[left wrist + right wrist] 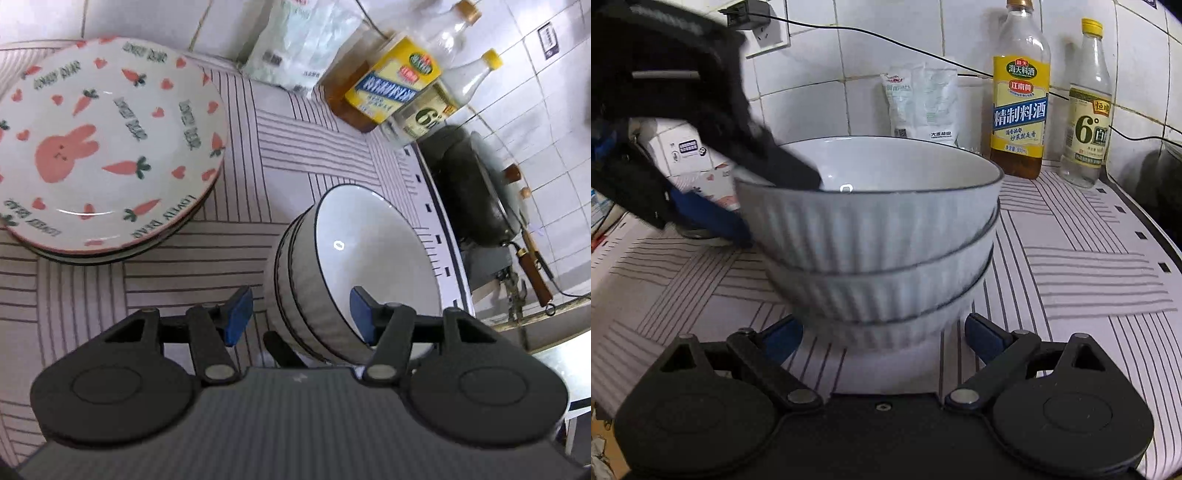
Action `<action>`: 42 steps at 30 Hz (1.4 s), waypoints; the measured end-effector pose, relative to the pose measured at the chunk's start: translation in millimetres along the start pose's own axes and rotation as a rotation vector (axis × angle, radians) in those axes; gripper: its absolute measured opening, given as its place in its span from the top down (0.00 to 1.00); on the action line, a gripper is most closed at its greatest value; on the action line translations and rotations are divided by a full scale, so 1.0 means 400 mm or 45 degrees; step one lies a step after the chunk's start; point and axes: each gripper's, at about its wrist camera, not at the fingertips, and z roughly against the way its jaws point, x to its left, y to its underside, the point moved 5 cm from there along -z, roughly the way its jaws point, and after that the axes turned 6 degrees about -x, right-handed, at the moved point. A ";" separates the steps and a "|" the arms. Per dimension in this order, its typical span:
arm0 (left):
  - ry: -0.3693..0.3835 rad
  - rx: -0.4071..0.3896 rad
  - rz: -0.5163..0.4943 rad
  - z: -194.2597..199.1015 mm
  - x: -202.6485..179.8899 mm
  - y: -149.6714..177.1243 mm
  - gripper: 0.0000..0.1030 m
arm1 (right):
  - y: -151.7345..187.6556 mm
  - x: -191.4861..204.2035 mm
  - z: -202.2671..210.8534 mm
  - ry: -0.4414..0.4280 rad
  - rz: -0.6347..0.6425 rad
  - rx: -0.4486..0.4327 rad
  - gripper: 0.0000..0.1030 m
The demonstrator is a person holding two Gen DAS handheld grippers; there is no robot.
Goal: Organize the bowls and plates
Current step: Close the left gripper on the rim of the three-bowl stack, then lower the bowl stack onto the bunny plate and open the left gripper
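The left gripper, jaws parted and gripping nothing, straddles the rim of the top bowl in a stack of ribbed white bowls on a striped countertop. The right gripper, likewise open and empty, faces the base of the stack. A stack of rabbit-and-carrot plates sits nearby, with bottles along the tiled wall.

The bowls are glazed ceramic, glossy inside and ribbed outside. The plates are smooth, shiny ceramic with printed carrots. The striped cloth over the counter looks matt. Both bottles are clear glass with paper labels. The gripper bodies are matt black plastic, with blue rubbery-looking pads.
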 end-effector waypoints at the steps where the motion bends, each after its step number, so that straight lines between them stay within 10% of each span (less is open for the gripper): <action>1: 0.017 -0.012 -0.002 -0.004 -0.004 -0.001 0.45 | -0.002 -0.001 -0.006 -0.010 0.002 0.000 0.04; 24: 0.011 -0.058 -0.149 -0.045 -0.015 0.008 0.54 | -0.015 -0.007 -0.044 -0.088 0.003 -0.083 0.03; 42: 0.016 -0.077 -0.165 0.108 0.000 0.038 0.54 | -0.032 0.083 0.037 -0.141 0.075 -0.155 0.03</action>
